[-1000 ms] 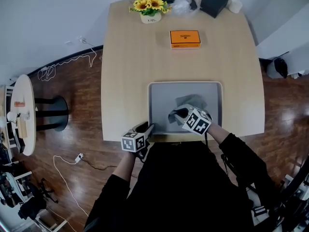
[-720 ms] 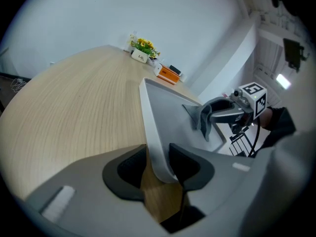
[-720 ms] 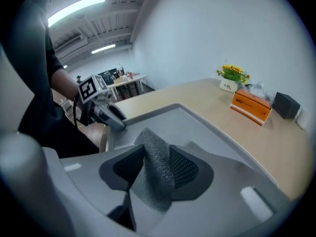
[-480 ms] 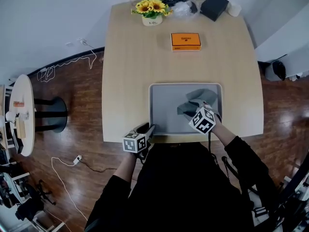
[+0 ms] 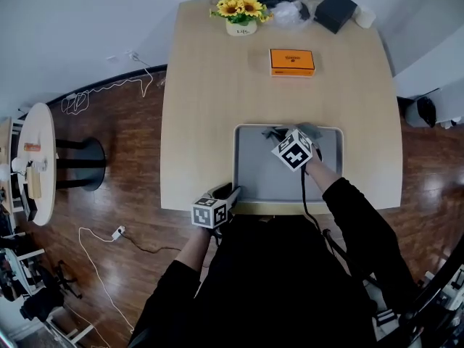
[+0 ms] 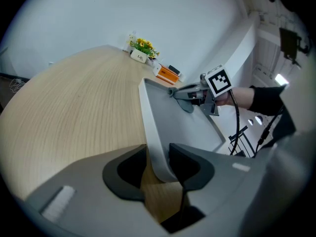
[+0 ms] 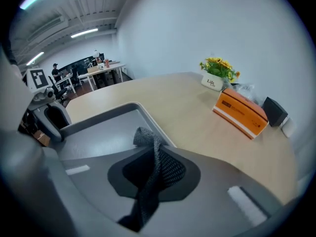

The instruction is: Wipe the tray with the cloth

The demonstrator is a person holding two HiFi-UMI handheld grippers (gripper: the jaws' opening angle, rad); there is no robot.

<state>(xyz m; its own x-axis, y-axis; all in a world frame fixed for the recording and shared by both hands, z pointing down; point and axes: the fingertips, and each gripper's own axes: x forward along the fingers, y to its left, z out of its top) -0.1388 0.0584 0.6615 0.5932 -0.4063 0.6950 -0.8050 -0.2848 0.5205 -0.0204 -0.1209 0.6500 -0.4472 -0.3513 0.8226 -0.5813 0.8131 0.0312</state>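
Note:
A grey tray (image 5: 264,176) lies at the table's near edge. My left gripper (image 5: 230,193) is shut on the rim at its near-left corner; in the left gripper view the rim (image 6: 157,152) runs between the two dark pads. My right gripper (image 5: 283,138) is over the tray's far edge, shut on a dark grey mesh cloth (image 5: 307,130). In the right gripper view the cloth (image 7: 148,142) is pinched upright between the jaws and sticks out over the tray (image 7: 94,132). The left gripper view shows the cloth (image 6: 187,102) hanging onto the tray floor.
Beyond the tray, an orange box (image 5: 292,61) lies on the wooden table (image 5: 203,107). A pot of sunflowers (image 5: 242,14), a black box (image 5: 338,11) and clear plastic wrap (image 5: 292,11) stand along the far edge. A round side table (image 5: 36,165) is at the left.
My right gripper has carried the cloth from the tray's near middle, out to the right, then up to the far edge. The left gripper has kept its hold on the tray corner.

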